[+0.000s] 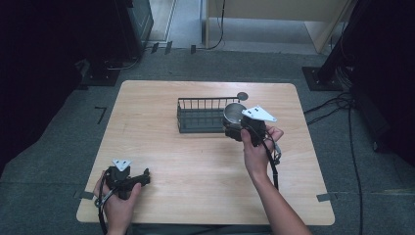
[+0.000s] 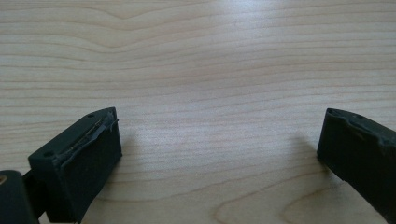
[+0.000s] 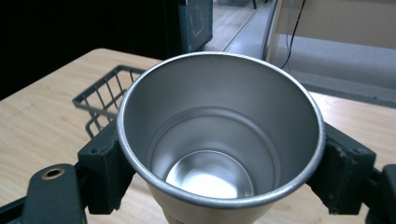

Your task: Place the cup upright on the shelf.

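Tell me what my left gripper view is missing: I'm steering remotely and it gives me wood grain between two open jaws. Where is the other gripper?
Observer: The right gripper is held up beside the right end of a dark wire basket, past the table's middle.
Operator: Is it carrying anything?
Observer: Yes, its jaws are shut on the sides of a metal cup, which is upright, mouth up.
Operator: Anything inside the cup?
Observer: No, the right gripper view looks straight down to its bare, shiny bottom.
Operator: And where does my own gripper sit?
Observer: The left gripper is low over the table's near left corner, jaws open, nothing between them.
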